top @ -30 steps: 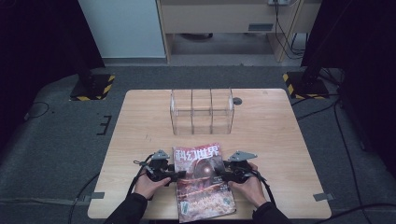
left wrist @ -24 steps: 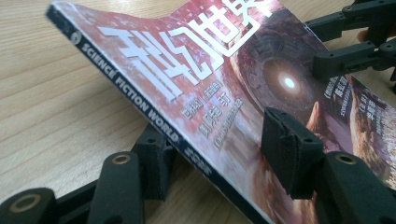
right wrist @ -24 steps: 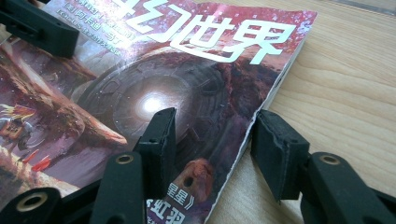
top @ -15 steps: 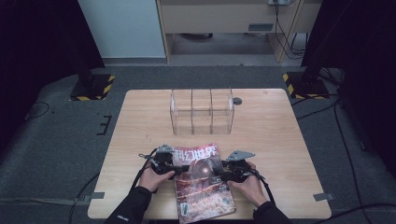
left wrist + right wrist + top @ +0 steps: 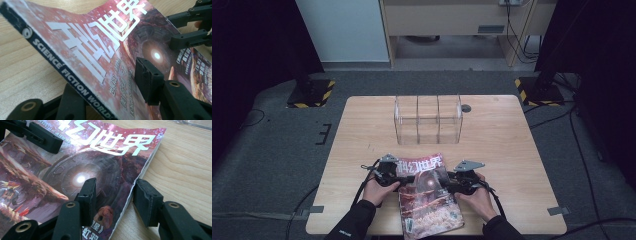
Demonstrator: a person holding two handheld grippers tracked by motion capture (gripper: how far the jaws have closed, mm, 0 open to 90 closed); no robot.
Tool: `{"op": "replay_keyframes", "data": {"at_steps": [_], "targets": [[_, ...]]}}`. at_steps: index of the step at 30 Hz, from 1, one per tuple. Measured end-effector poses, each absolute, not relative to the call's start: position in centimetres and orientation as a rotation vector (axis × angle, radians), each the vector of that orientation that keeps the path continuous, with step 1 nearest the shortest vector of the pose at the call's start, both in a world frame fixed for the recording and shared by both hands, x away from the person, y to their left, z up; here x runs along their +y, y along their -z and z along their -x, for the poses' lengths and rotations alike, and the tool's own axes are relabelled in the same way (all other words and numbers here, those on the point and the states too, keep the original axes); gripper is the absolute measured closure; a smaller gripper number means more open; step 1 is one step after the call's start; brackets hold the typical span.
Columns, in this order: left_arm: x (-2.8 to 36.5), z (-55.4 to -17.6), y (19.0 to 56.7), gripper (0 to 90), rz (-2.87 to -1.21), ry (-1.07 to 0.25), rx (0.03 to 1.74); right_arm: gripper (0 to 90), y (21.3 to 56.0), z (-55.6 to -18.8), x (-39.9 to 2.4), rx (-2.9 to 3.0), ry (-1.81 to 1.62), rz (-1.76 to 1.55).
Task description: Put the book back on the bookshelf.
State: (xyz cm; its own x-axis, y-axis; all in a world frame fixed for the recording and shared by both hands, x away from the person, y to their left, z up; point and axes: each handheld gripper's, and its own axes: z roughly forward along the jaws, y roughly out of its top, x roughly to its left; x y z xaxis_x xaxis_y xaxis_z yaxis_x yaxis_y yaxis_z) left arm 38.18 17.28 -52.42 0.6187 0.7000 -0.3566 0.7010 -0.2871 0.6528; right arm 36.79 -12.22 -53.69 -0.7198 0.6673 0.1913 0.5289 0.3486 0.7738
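The magazine [image 5: 428, 192] lies on the desk [image 5: 512, 150], near the clear organizer [image 5: 428, 119]. Its spine edge is straddled by the half-open left claw [image 5: 107, 92], jaws just closing, one under, one on the cover. Its opposite edge is straddled by the half-open right claw [image 5: 113, 195], grip not confirmed.

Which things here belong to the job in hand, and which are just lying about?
In use: magazine; left tongs at its spine edge, jaws just closing; right tongs at its open edge.
Lying about: clear divided rack; small dark round thing beside it.

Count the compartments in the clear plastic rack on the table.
3, side by side in the clear rack at the table's far middle: left, centre and right, split by two upright dividers.
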Motion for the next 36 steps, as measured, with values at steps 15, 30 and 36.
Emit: {"op": "replay_keyframes", "data": {"at_steps": [15,30,36], "targets": [[17.3,-37.5,51.6,68.6,-1.963,0.008,1.108,48.8,53.5,-36.9,-12.9,2.426,-1.31,-1.116],[17.5,-36.9,47.9,79.1,-1.863,0.034,1.137,33.7,51.6,-37.8,-21.0,2.317,-1.021,-1.213],[18.0,-36.7,45.6,83.4,-1.813,0.039,1.094,28.0,52.3,-38.4,-21.7,2.335,-0.934,-1.231]]}}
